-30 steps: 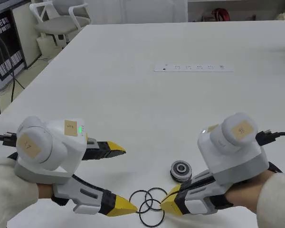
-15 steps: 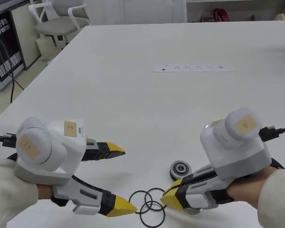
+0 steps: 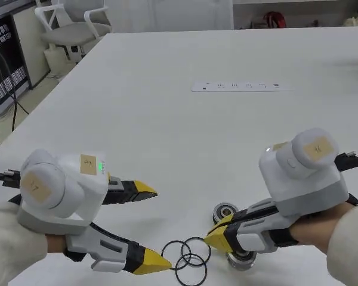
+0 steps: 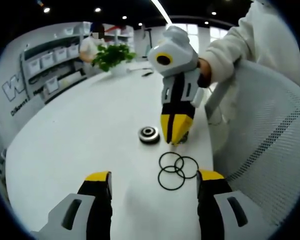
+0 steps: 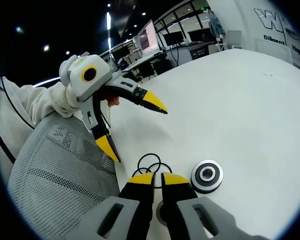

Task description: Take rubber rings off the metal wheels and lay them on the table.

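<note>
Risk sits at the near edge of the white counter (image 3: 167, 131), where three overlapping black rubber rings (image 3: 188, 260) lie between the left gripper (image 3: 160, 226), fingers spread, and the right gripper (image 3: 210, 239), fingers closed and seemingly empty: a careless sweep could knock them off.

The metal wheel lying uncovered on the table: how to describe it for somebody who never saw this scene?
On the white table, near its front edge, three thin black rubber rings overlap. Just beyond them, past the yellow fingers of the right gripper, lies the metal wheel: a thick dark disc with a shiny hub, not a hollow ring.
</note>
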The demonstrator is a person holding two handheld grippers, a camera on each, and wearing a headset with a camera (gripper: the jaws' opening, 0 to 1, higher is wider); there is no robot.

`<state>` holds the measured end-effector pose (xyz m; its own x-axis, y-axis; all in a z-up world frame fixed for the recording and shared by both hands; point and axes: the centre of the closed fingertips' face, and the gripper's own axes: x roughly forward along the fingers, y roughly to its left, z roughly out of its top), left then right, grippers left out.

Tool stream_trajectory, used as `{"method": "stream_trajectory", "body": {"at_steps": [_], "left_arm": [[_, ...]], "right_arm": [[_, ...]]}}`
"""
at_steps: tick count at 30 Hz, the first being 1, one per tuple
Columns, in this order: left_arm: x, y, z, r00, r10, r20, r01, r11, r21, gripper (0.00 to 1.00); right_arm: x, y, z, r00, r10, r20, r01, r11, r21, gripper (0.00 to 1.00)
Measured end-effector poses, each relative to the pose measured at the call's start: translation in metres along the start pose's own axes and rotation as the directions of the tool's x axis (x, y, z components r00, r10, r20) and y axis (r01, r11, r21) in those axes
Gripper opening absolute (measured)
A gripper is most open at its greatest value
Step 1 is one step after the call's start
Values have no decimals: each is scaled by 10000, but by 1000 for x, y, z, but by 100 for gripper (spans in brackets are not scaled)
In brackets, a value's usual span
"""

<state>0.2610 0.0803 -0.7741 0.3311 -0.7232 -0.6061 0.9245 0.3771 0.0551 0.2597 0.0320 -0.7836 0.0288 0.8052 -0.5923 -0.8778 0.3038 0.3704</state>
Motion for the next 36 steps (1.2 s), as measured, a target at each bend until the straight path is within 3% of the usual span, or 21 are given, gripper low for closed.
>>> {"method": "stream_trajectory", "body": {"at_steps": [13, 21, 32, 36], "left_arm": [[0, 0, 1, 10000, 24, 0, -24, 10000, 24, 69], [0, 1, 1, 10000, 88, 2, -88, 10000, 24, 69], [-1, 2, 0, 10000, 90, 11, -90, 10000, 12, 68], [-1, 2, 4, 9997, 122, 187, -122, 9999, -43, 68]], "right_arm": [[-22, -17, 19, 9946, -453, 937, 426, 9986, 301, 5], [-36, -26, 31, 9840, -767, 1611, 676, 9958, 610, 8], [-47, -35, 35, 9734, -1120, 1997, 961, 9915, 877, 10], [-51, -41, 35, 9689, -1279, 2119, 1098, 9894, 952, 11]]}}
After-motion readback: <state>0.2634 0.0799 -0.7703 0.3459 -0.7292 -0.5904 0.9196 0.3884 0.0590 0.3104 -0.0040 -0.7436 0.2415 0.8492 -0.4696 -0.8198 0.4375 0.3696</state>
